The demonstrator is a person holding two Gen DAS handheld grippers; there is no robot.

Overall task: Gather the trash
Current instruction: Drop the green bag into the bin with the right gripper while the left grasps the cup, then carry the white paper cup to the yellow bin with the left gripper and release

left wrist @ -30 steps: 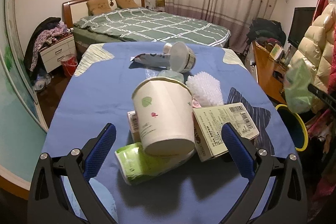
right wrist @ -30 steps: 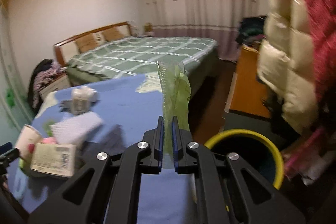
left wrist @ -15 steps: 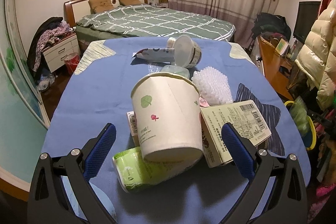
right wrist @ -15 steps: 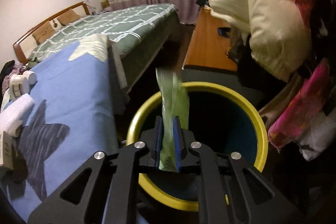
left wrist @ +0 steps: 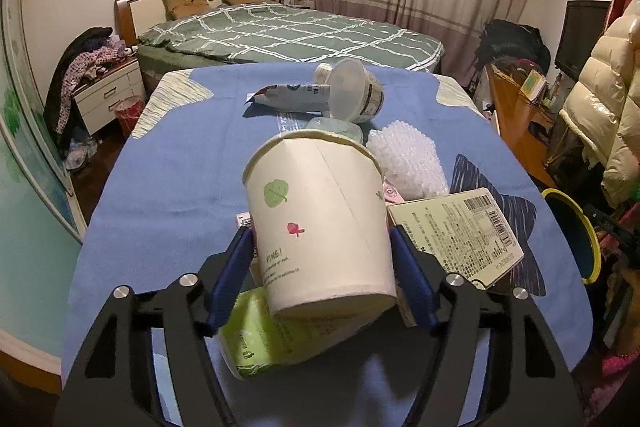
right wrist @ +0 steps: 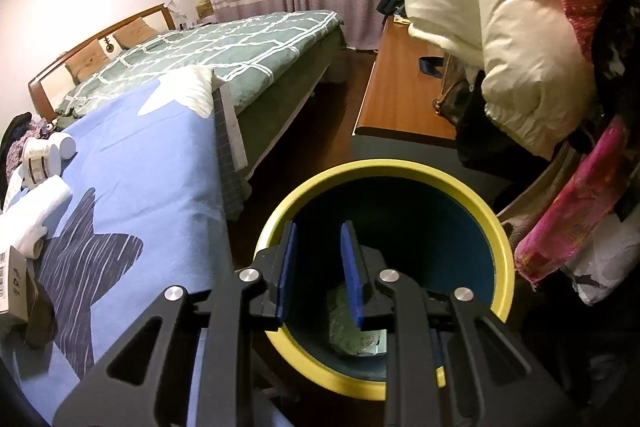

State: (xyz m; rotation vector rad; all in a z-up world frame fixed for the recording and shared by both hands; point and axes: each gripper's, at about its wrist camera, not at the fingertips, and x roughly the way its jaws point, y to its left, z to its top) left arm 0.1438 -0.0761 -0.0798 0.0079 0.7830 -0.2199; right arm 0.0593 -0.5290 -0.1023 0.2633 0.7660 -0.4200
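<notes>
On the blue-clothed table [left wrist: 172, 167] a white paper cup [left wrist: 316, 211] leans on a green tissue pack [left wrist: 272, 339]. My left gripper [left wrist: 320, 233] is closing on the cup, its blue pads against the cup's two sides. Beside it lie a printed box [left wrist: 460, 227], bubble wrap [left wrist: 408, 159], a clear tub [left wrist: 352, 95] and a pouch [left wrist: 292, 95]. In the right wrist view my right gripper [right wrist: 319, 227] hangs over the yellow-rimmed bin [right wrist: 384, 167]. Its jaws are opening with nothing between them. A green wrapper [right wrist: 352, 335] lies at the bin's bottom.
The bin [left wrist: 588, 227] stands on the floor off the table's right edge. A wooden desk [right wrist: 400, 99] and hanging puffy jackets [right wrist: 500, 39] crowd the space beyond it. A green-quilted bed [left wrist: 288, 35] lies behind the table, with a nightstand [left wrist: 108, 95] at far left.
The left jaws came in from wide open onto the paper cup. The right gripper swung down over the bin, parted its jaws and the green wrapper dropped inside.
</notes>
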